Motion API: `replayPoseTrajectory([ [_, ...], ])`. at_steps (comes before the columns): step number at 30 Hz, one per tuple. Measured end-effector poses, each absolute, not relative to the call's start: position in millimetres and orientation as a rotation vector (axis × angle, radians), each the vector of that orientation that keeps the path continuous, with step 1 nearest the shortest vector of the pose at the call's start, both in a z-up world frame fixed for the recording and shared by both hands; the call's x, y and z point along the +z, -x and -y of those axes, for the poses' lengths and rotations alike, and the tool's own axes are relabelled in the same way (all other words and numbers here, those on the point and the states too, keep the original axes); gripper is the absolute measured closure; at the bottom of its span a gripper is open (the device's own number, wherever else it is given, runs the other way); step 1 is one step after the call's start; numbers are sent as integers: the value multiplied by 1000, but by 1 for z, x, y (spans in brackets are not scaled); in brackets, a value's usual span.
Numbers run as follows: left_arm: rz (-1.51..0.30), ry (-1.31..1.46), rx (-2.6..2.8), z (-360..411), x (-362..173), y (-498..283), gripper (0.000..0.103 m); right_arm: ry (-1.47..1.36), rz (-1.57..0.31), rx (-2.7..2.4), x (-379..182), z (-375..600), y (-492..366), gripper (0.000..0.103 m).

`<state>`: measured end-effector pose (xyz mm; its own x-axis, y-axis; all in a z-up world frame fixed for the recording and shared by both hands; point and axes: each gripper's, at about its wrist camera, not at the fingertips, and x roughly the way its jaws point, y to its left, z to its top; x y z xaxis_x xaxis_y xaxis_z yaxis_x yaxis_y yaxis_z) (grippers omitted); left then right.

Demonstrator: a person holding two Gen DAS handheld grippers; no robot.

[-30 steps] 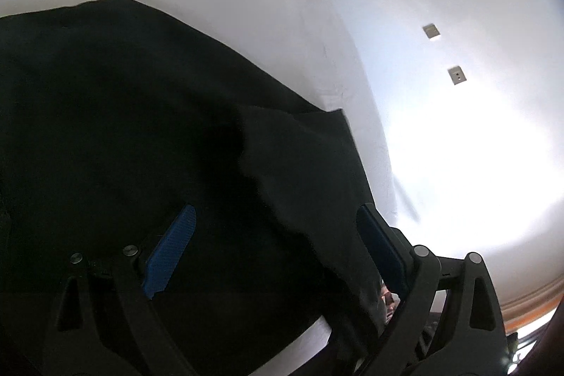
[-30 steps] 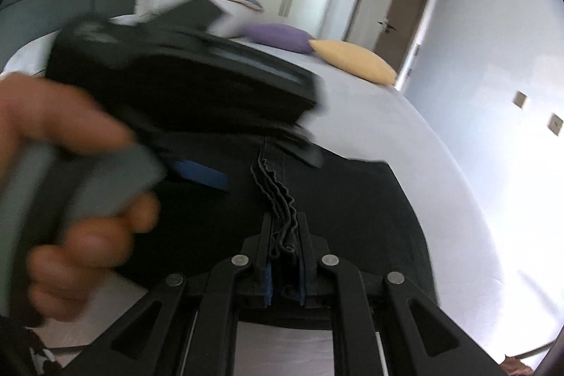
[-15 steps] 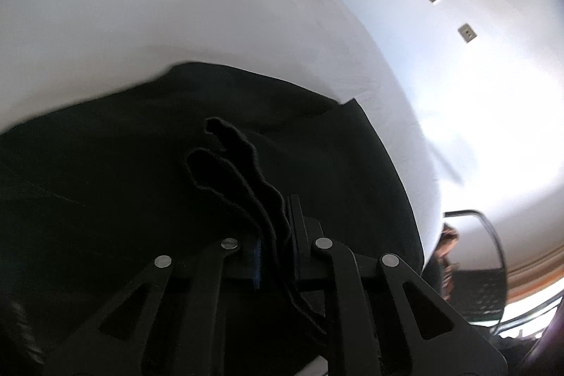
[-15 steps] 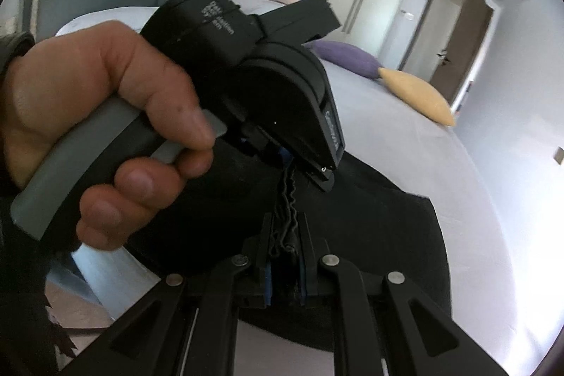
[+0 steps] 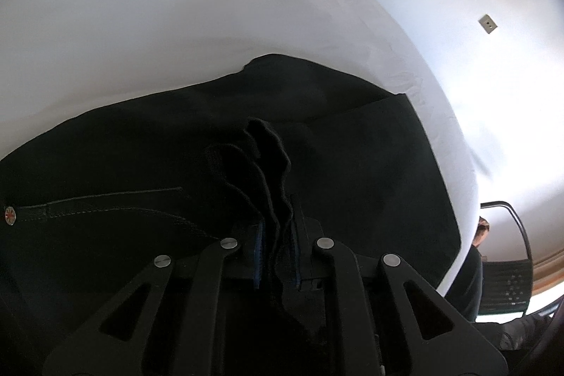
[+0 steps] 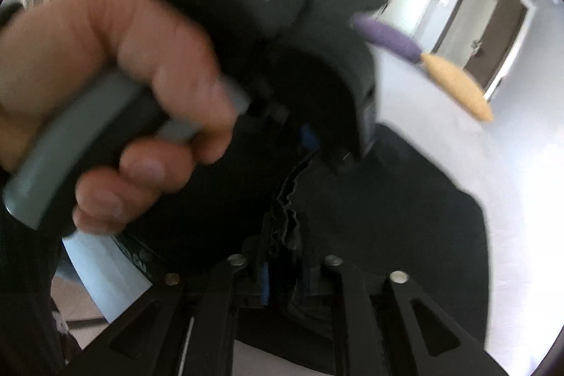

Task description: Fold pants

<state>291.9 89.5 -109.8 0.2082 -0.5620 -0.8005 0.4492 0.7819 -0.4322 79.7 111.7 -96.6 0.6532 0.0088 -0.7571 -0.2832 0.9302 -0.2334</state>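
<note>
No legible text, brand, number or sign appears in either view. In the right wrist view, the black body of the left gripper (image 6: pixel 310 143) carries a patch of pale lettering on its top, smeared by motion blur; it is possibly a brand mark, but no character can be made out. In the left wrist view, a small round metal button (image 5: pixel 10 215) on the black pants (image 5: pixel 370 164) shows a red and blue emblem, not text.
</note>
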Motion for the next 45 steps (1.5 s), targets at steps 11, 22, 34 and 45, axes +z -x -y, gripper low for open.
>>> replayPoseTrajectory([
  [11,-925,-57,-471,-106,-60,-251,83,-110,-846,390,-53,-40,-57,49],
  [22,-915,-281,-466,-59,-126,-194,82,-655,-890,355,-51,164,-110,82],
  [34,-936,-255,-450,-44,-130,-198,82,-941,-982,272,-145,233,-195,102],
  [45,-925,-249,-446,-38,-129,-183,82,-900,-1026,342,-148,201,-96,102],
])
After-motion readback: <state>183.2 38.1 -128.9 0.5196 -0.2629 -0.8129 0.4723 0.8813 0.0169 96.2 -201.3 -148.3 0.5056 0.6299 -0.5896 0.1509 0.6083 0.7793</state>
